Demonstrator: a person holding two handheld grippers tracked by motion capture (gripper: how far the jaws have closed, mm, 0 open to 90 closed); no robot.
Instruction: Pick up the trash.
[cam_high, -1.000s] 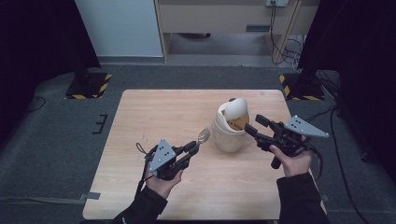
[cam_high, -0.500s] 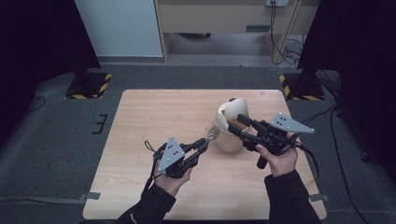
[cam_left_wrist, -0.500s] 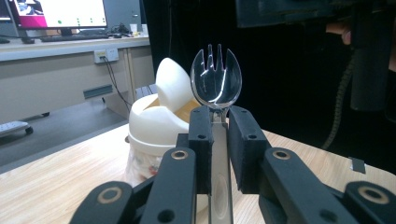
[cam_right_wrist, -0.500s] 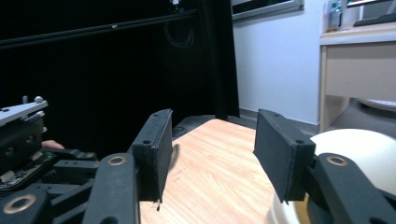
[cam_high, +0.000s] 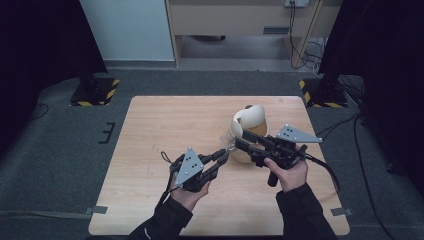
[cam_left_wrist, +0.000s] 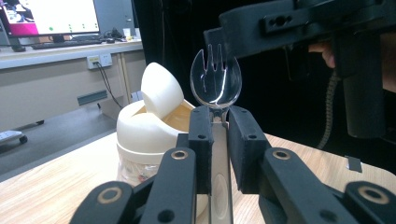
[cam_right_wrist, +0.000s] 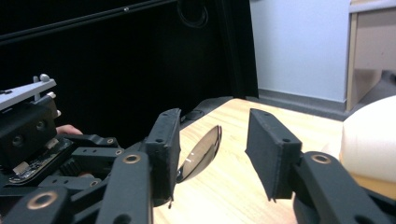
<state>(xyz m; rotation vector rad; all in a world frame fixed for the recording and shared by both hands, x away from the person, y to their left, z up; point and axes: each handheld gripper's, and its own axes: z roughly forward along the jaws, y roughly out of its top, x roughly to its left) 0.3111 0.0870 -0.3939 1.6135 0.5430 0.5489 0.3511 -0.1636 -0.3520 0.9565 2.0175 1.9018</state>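
On the left, the left hand-held gripper (cam_high: 223, 156) is clamped on the handle of a clear plastic spork (cam_left_wrist: 215, 85). The spork's long axis runs along the jaws, and its tined bowl sticks out past their tips, aimed up and to the right across the bench (cam_high: 150, 130) toward the other hand. In the left gripper view the bowl stands upright just above the black pads, with the tines at the top.

Just beyond it stands a cream swing-lid bin (cam_high: 248, 125), its flap tilted open, just behind where the two tools meet.

On the right, the right hand-held gripper (cam_right_wrist: 212, 154) comes in from the opposite side, pointing leftward. Its jaws have just been closing, yet they stand partly apart, with the spork's bowl seen edge-on between them, near one pad and clear of the other; nothing is pinched yet. The right hand is therefore the nearer free one, and I judge that a handover turns on closing squarely across the bowl's thin edge.
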